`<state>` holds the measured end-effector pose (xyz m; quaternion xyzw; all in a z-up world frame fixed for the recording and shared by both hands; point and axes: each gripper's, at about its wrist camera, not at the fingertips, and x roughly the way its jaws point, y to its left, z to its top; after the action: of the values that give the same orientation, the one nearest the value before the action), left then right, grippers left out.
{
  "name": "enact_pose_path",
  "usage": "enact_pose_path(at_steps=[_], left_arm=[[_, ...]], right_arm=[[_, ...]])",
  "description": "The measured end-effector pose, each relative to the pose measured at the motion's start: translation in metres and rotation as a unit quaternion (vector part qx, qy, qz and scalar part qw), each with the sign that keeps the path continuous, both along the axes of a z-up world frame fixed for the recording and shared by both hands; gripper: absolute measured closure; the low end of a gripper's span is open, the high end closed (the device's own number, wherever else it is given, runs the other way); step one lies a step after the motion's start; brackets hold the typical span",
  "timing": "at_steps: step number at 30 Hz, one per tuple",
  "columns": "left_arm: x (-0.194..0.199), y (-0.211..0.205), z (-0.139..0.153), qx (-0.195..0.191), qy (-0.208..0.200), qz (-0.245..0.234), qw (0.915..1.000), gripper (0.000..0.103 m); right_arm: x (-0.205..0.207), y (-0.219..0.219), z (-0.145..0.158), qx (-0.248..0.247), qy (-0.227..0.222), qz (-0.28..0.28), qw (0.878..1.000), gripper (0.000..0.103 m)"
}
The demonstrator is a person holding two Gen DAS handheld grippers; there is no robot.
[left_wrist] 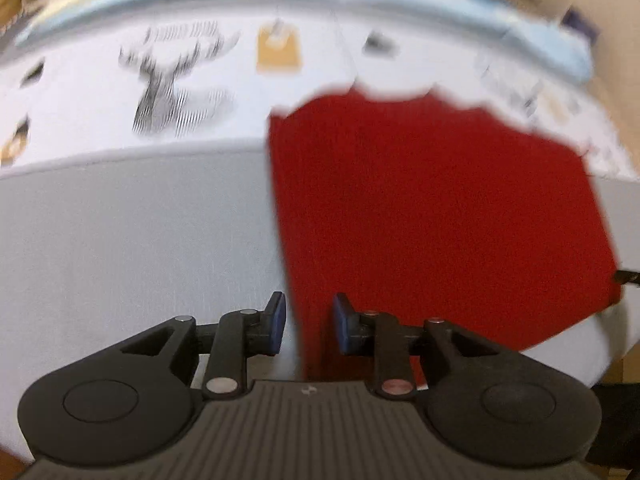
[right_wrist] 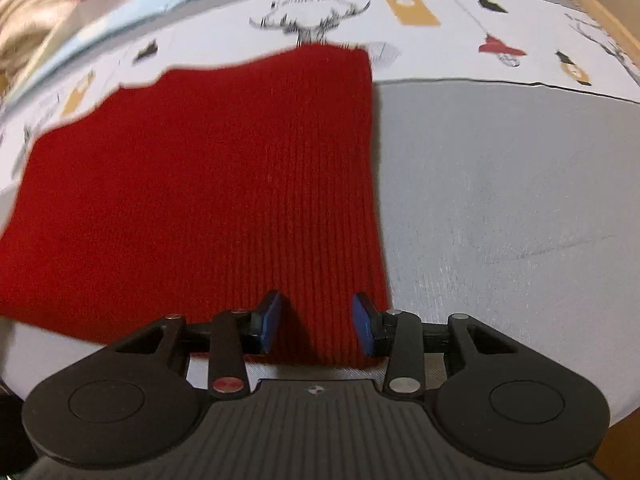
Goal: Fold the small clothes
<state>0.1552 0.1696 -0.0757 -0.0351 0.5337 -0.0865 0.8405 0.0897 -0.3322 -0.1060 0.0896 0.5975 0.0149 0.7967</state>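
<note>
The red knit cloth [right_wrist: 208, 184] lay flat on a grey sheet [right_wrist: 500, 200], its far edge reaching onto a white printed cover with a stag drawing [right_wrist: 316, 24] and tan tags.

In the right wrist view the cloth filled the frame from nine to twelve o'clock. The right gripper [right_wrist: 316, 320] hung over its near right corner at six o'clock, with its blue pads [right_wrist: 270, 320] parted a moderate way. The ribbed knit showed in the gap, and neither pad pressed on it.

In the blurred left wrist view the cloth [left_wrist: 432, 208] spread toward two o'clock. The left gripper [left_wrist: 308, 322] sat over its near left edge, with narrowly parted fingers [left_wrist: 276, 320]. The cloth edge ran between them, apparently ungripped.
</note>
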Motion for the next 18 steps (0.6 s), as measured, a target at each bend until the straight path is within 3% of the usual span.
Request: enact_pose_path(at_steps=[2,4,7,9,13,15,18], left_arm=[[-0.002,-0.007,0.005,-0.044,-0.005,-0.036,0.9984,0.075],[-0.006,-0.019,-0.003,-0.052,0.019,-0.074,0.9957,0.075],[-0.010,-0.040,-0.034,0.036,0.071,-0.112,0.9905,0.075],[-0.008,-0.038,-0.039,0.045,0.080,-0.110,0.9898,0.075],[-0.002,-0.015,-0.026,-0.009,0.065,-0.068,0.9955,0.075],[-0.002,-0.016,-0.037,0.012,0.089,-0.067,0.9937,0.076],[-0.006,-0.010,-0.019,0.009,0.065,-0.065,0.9957,0.076]], right_arm=[[-0.003,-0.002,0.004,0.002,-0.007,0.001,1.000,0.062],[-0.004,-0.002,-0.006,-0.021,0.018,0.012,1.000,0.062],[-0.002,0.005,-0.021,-0.058,0.047,0.028,0.997,0.060],[-0.002,0.005,-0.015,-0.048,0.034,0.017,0.998,0.059],[-0.006,0.006,-0.009,-0.051,0.022,0.015,0.998,0.058],[-0.008,0.010,-0.023,-0.074,0.053,0.037,0.995,0.056],[-0.007,0.013,-0.015,-0.096,0.046,0.032,0.994,0.051]])
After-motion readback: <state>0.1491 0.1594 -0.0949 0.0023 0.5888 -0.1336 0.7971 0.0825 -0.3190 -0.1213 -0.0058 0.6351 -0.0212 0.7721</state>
